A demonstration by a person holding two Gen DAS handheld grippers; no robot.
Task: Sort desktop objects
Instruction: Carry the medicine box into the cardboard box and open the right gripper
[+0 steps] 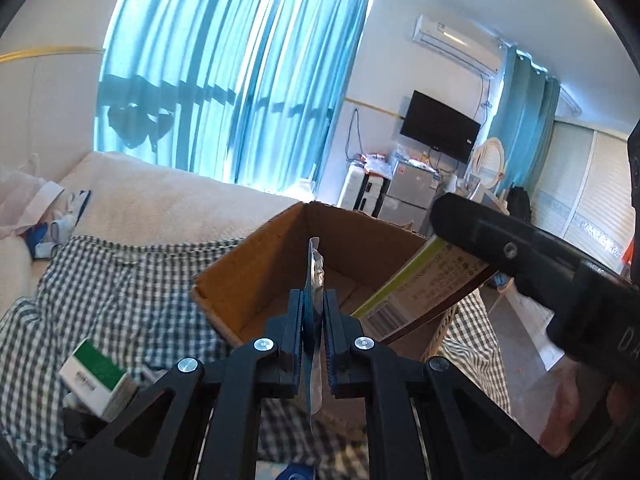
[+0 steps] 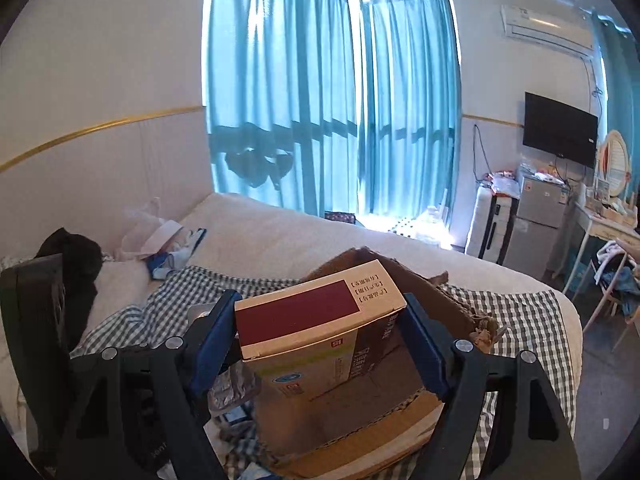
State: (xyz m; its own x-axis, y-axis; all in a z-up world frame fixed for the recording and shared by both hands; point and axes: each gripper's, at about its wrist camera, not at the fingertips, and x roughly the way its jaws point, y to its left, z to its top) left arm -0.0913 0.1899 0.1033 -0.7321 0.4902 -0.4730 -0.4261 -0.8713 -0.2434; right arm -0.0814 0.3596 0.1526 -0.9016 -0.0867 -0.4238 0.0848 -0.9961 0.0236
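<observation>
Right wrist view: your right tool [image 2: 320,340] clamps the light, crushable medicine box [image 2: 316,320] across its sides above the cardboard box [image 2: 440,300]; your left tool [image 1: 313,320] pinches a thin, floppy blister pack [image 1: 314,276].

You are looking across a bedroom lit by daylight through teal curtains [image 2: 332,100] drawn over a tall window. A white bed [image 2: 280,236] sits before it, with a blue-and-white checked cloth [image 1: 120,280] spread over its near part. The white walls carry a gold trim line [image 2: 100,124]. On the right wall hang an air conditioner [image 1: 456,40] and a black television [image 2: 560,128], above a small silver fridge [image 2: 536,216] beside a white dressing table [image 2: 604,224] with an oval mirror [image 1: 490,156].
</observation>
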